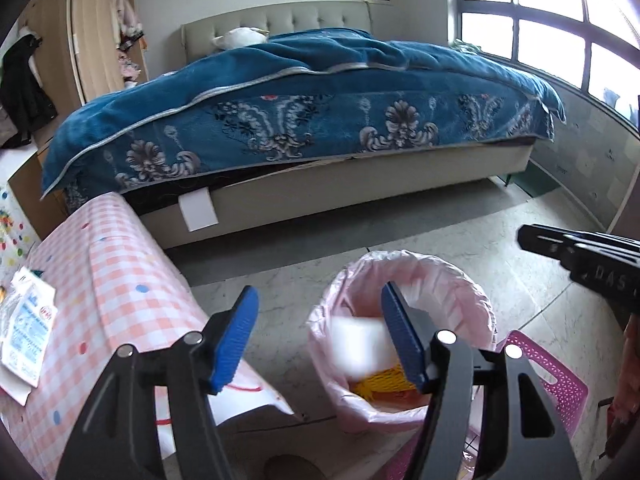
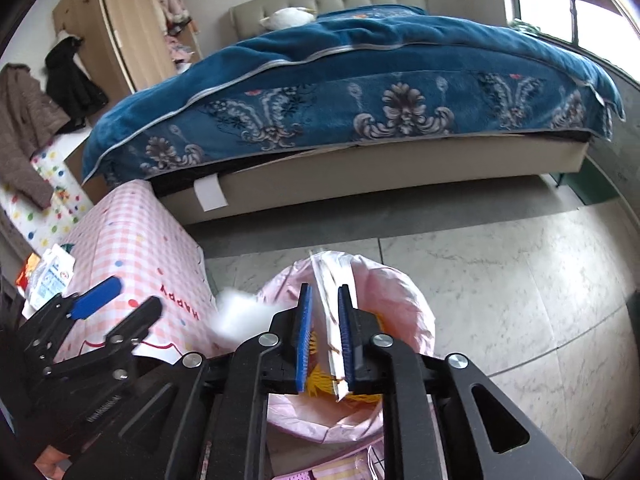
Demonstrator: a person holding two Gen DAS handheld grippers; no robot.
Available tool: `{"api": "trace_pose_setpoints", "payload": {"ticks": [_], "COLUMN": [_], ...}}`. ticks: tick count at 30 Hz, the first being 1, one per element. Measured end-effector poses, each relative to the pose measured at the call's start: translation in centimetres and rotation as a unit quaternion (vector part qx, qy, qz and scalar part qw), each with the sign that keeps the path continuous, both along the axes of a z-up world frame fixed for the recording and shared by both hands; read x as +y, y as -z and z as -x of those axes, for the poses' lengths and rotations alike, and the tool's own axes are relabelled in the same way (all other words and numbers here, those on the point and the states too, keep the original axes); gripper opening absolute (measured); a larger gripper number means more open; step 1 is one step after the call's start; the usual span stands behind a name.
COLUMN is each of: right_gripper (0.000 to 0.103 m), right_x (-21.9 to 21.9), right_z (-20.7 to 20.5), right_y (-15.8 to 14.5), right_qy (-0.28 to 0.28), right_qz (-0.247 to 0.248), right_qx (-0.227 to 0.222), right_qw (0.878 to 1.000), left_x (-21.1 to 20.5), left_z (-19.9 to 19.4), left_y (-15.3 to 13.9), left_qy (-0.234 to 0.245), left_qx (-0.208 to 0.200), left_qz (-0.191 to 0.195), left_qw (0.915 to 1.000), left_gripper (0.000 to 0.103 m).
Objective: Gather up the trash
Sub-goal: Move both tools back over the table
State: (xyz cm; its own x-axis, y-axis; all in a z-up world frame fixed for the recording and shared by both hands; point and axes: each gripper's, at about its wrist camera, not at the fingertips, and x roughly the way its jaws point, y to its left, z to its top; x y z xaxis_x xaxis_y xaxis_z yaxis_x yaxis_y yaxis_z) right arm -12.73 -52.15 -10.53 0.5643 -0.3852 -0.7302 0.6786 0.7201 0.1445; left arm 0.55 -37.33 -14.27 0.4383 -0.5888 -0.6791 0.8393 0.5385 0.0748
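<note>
A trash bin with a pink liner stands on the floor, with yellow trash inside. My left gripper is open over its left rim; a blurred white piece is in the air over the bin, free of the pads. In the right wrist view the bin lies under my right gripper, whose jaws stand narrowly apart around a flat white wrapper that touches the right pad. The white piece shows beside the left gripper.
A table with a pink checked cloth stands left of the bin and bears white packets. A pink plastic basket sits right of the bin. A bed with a blue blanket fills the back. The floor is marble tile.
</note>
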Motion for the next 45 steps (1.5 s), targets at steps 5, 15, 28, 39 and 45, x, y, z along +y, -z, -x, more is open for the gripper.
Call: {"api": "trace_pose_setpoints", "payload": {"ticks": [5,15,28,39,45], "right_gripper": [0.016,0.016,0.019,0.023,0.036], "right_x": [1.8,9.2,20.3,26.3,28.5], "right_z": [0.2,-3.5,-10.2,-14.2,-16.1], "right_y": [-1.5,-4.0,-5.3,-5.3,-5.1], "right_qy": [-0.017,-0.134,-0.280,-0.344,-0.361], "right_qz": [0.007,0.021,0.037,0.041,0.042], "right_qx": [-0.016,-0.032,-0.033,-0.025,-0.021], "right_qw": [1.000,0.990,0.959,0.938,0.931], "left_x": [3.6,13.8,27.3,36.5,38.8], "left_z": [-1.3,-2.0,-3.8,-5.2,-6.2], "left_y": [-1.7,-5.1,-7.0,-7.2,-6.5], "left_qy": [-0.041,-0.137,-0.296,-0.407,-0.429], "left_qx": [-0.001,-0.029,-0.051,-0.061,-0.047], "left_qz": [0.013,0.035,0.050,0.038,0.039], "left_qw": [0.9991,0.9895,0.9525,0.9104,0.9011], "left_gripper": [0.062,0.064,0.068,0.071,0.071]}}
